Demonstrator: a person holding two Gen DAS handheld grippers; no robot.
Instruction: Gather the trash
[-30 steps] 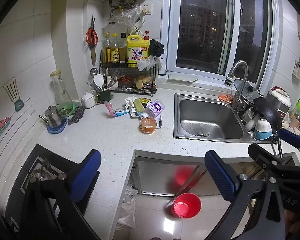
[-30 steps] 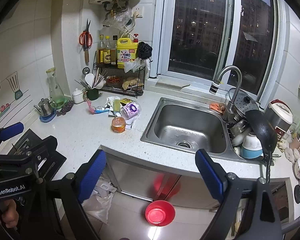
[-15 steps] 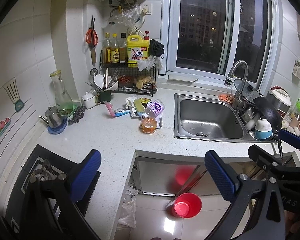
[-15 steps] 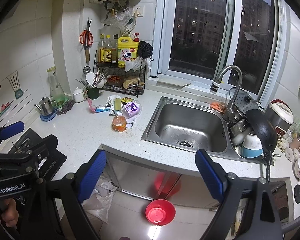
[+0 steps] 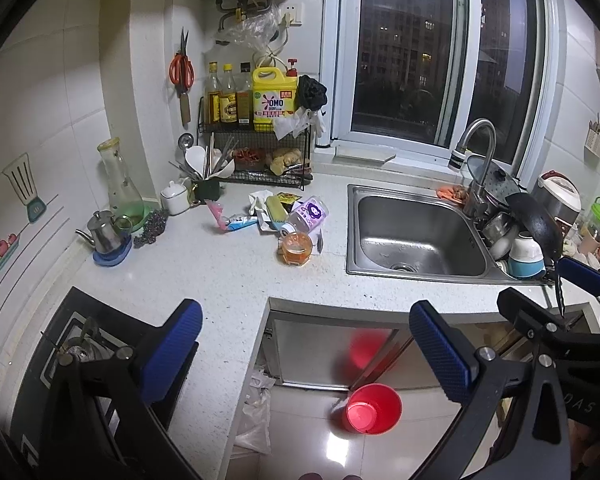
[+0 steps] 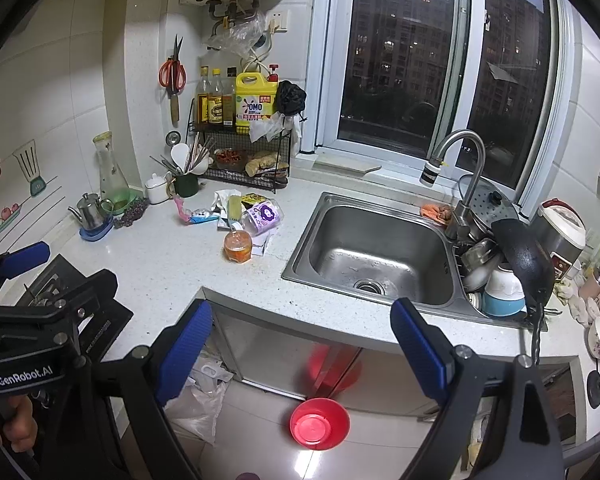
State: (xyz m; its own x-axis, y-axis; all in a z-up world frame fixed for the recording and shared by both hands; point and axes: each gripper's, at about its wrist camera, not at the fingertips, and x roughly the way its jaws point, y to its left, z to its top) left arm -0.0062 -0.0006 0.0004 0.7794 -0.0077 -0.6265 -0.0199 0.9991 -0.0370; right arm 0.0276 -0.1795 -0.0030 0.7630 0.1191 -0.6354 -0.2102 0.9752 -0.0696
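Note:
A heap of trash lies on the white counter left of the sink: an orange cup (image 5: 297, 248) (image 6: 238, 247), a lying bottle with a purple label (image 5: 309, 214) (image 6: 261, 216), wrappers (image 5: 240, 222) and crumpled paper (image 5: 260, 200). A red bin (image 5: 373, 408) (image 6: 319, 423) stands on the floor below the counter. My left gripper (image 5: 306, 348) and my right gripper (image 6: 300, 348) are both open and empty, held well back from the counter edge, above the floor. The right gripper shows at the right edge of the left wrist view (image 5: 580, 276).
A steel sink (image 5: 416, 236) (image 6: 374, 254) sits at the right, with stacked dishes and a black pan (image 6: 524, 258) beside it. A wire rack with bottles (image 5: 256, 136) stands at the back. A kettle (image 5: 104, 234) and a gas hob (image 5: 80, 356) are at the left.

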